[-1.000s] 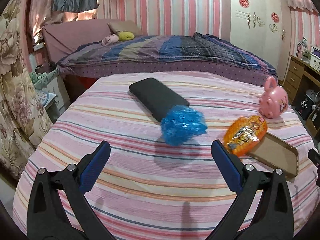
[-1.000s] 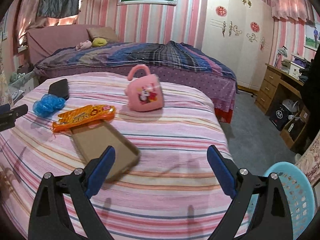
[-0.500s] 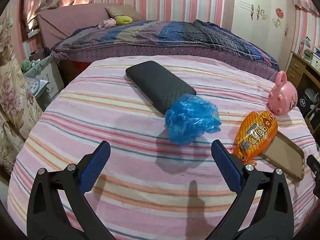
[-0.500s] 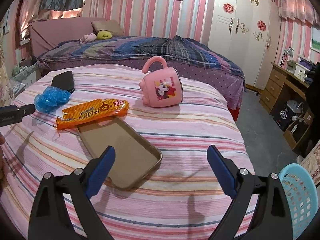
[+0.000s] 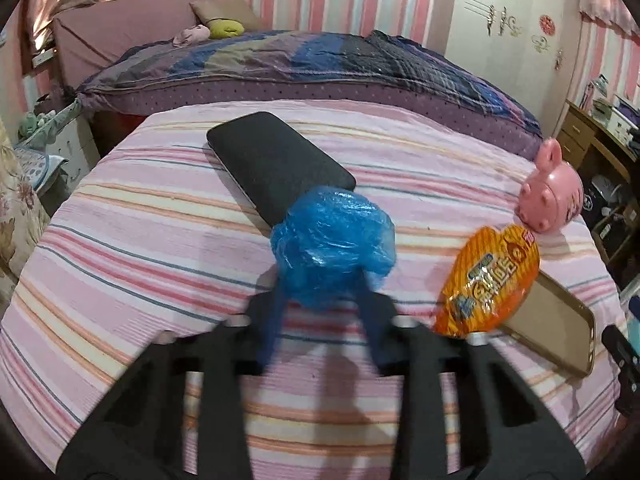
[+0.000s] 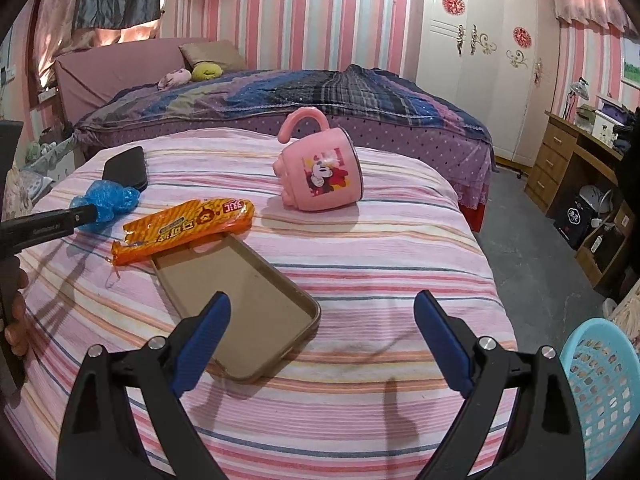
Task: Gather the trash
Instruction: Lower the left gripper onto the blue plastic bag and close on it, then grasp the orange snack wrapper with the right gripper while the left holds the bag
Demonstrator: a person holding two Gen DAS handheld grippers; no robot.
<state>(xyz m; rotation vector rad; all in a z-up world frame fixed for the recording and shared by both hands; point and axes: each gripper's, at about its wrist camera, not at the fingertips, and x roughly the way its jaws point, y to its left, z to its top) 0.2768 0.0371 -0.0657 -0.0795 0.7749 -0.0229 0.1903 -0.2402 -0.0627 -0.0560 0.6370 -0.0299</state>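
Crumpled blue plastic wad point(image 5: 332, 248) on striped bed cover point(image 5: 140, 248), touching black case point(image 5: 276, 168); left gripper point(image 5: 320, 300) just closing around it. Orange snack wrapper point(image 6: 184, 232), red print unreadable. Right gripper point(image 6: 320, 344) wide, empty.

Both wrist cameras look down along their fingers across the striped bed point(image 5: 140, 216), left close in, sharing its middle and far edge

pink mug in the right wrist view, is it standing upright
No, the pink mug lies on its side on the striped cover, handle up.
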